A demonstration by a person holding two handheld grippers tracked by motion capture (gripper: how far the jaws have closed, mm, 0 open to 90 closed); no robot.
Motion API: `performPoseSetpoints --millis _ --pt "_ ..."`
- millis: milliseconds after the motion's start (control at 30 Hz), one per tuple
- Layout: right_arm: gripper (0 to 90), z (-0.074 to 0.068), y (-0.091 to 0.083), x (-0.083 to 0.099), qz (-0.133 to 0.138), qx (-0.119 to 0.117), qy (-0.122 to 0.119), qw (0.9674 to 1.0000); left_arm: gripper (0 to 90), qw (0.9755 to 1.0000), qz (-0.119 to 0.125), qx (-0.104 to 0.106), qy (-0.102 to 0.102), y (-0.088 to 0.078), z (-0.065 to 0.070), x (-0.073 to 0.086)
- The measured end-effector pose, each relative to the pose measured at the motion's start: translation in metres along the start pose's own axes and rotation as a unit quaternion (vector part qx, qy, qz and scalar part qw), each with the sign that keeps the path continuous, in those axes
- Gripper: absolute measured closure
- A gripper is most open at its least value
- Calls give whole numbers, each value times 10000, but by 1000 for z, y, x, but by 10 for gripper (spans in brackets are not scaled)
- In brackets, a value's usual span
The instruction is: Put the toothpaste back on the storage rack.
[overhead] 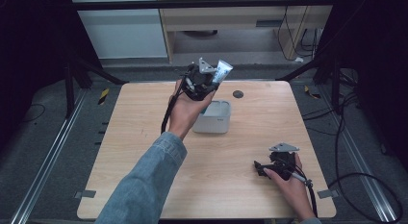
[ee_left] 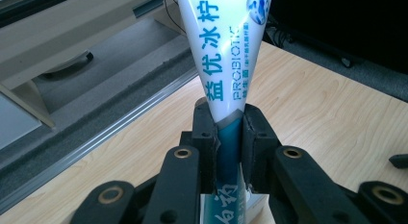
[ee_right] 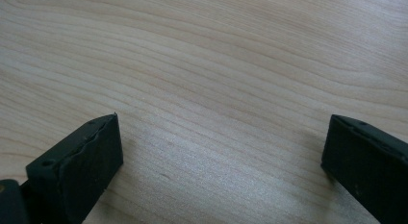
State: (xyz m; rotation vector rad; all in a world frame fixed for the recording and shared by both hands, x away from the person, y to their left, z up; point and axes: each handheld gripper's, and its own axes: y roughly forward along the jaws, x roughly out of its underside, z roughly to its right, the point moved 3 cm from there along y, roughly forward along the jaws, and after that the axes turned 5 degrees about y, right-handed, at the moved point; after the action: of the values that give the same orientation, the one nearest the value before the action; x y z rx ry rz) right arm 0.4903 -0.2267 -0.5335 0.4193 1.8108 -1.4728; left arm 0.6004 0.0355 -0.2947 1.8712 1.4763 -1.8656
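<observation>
A white and blue toothpaste tube (overhead: 223, 69) is clamped in my left gripper (overhead: 212, 80), held up over the far middle of the table. In the left gripper view the tube (ee_left: 226, 51) rises from between the two jaws, and my left gripper (ee_left: 230, 119) is shut on its teal lower part. Just under that hand stands a white open box (overhead: 215, 119) on the wooden table (overhead: 144, 137). My right gripper (overhead: 259, 167) rests low at the near right, pointing left. Seen from its own camera, my right gripper (ee_right: 221, 137) is open, its jaws wide apart over bare wood.
A small black disc (overhead: 237, 94) lies on the table beyond the box. Black cables (overhead: 346, 137) trail over the floor at the right. A pale cabinet (overhead: 231, 17) stands behind the table's far edge.
</observation>
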Motion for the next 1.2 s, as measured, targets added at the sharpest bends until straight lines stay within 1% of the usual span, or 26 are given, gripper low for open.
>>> performPoseSetpoints --millis 67,133,233,333,367,467,500,567,633,733,867,900,1000,1033,1067,1100,1133,1167,1200 --pt "8 0 0 0 0 1 0 10000 777 10000 35 1 5 1 0 0" --pt "8 0 0 0 5 -2 1 10000 778 9998 215 0 35 2 0 -2" --pt "8 0 0 0 5 -4 0 10000 778 9990 426 84 72 4 1 -4" --pt "8 0 0 0 6 -4 1 10000 777 9988 480 97 54 6 1 -6" --pt "8 0 0 0 8 -5 6 10000 778 9984 559 89 48 7 1 -6" --pt "8 0 0 0 6 -5 -1 10000 777 9981 609 60 58 9 1 -7" --pt "8 0 0 0 12 -14 0 10000 778 9978 661 55 10 9 1 -7" --pt "8 0 0 0 12 -14 1 10000 777 9975 708 61 -6 10 1 -8" --pt "8 0 0 0 12 -8 -12 10000 777 9972 749 27 29 11 2 -8" --pt "8 0 0 0 12 -8 -10 10000 778 9966 818 23 -32 12 1 -9" --pt "8 0 0 0 9 -7 -18 10000 778 9961 883 -15 -51 14 0 -8" --pt "8 0 0 0 13 -15 -1 10000 778 9955 938 -19 -93 17 -1 -8" --pt "7 0 0 0 8 -12 -13 10000 778 9951 981 -33 -95 19 -1 -7" --pt "8 0 0 0 7 -9 -21 10000 778 9947 1016 -39 -136 21 -2 -6" --pt "7 0 0 0 8 -20 2 10000 778 9947 1016 -39 -136 21 -2 -6" --pt "7 0 0 0 8 -22 2 10000 778 9941 1069 -42 -182 23 -2 -4" --pt "7 0 0 0 5 -15 -10 10000 778 9941 1069 -42 -182 23 -2 -4" --pt "7 0 0 0 8 -22 1 10000 778 9935 1116 -45 -234 24 -4 -2" --pt "7 0 0 0 8 -22 1 10000 778 9935 1116 -45 -234 24 -4 -2"
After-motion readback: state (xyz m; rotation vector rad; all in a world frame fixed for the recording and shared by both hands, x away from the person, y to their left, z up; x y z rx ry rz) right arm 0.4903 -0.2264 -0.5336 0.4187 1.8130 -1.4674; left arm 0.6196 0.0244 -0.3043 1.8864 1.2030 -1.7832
